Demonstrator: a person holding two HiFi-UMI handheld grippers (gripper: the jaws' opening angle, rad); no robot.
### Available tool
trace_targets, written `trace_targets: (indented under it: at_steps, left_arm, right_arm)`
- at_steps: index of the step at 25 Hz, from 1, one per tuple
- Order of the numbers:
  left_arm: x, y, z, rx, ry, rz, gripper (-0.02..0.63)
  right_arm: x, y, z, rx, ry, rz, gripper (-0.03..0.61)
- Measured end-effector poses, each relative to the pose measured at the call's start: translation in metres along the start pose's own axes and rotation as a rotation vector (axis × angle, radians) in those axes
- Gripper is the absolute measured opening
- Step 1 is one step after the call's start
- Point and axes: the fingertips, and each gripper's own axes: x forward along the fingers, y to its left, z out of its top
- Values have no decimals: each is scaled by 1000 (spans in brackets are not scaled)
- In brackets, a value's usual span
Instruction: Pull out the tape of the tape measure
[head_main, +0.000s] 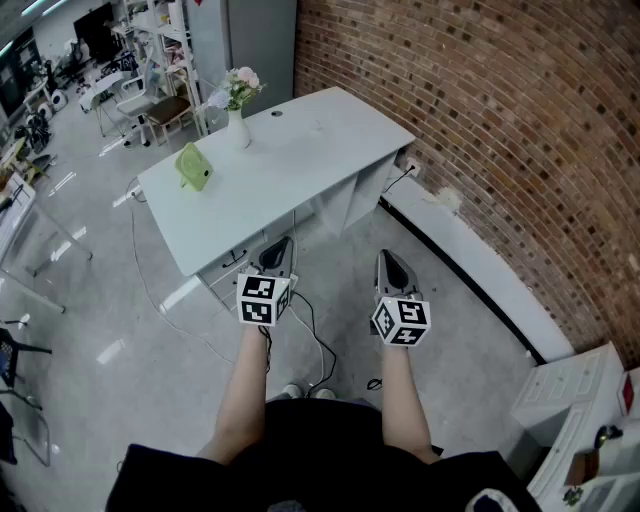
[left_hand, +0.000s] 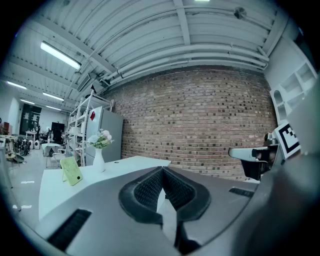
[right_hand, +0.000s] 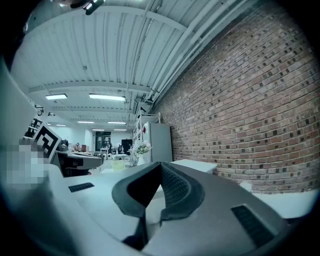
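Left hand-held gripper (head_main: 280, 245) and right hand-held gripper (head_main: 389, 258) closed, empty; only head view shows the white cabinet (head_main: 565, 385).

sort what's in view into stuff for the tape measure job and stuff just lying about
Job: left tongs, right tongs, both shut and empty; green object on the table, possibly the tape measure.
Lying about: vase of flowers; floor cable.

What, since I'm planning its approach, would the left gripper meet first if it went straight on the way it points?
Probably the white table: the shut left gripper points at its near edge, though depth is unclear.
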Motion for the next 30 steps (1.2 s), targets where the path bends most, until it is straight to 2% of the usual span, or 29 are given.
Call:
trace_targets:
  at_steps: [17, 30]
  left_arm:
    - [3, 5, -20, -38, 36, -14, 21]
    - [-15, 21, -51, -85, 77, -44, 21]
  right_arm:
    - [3, 4, -16, 55, 23, 1, 2]
    - [-1, 36, -33, 69, 59, -11, 3]
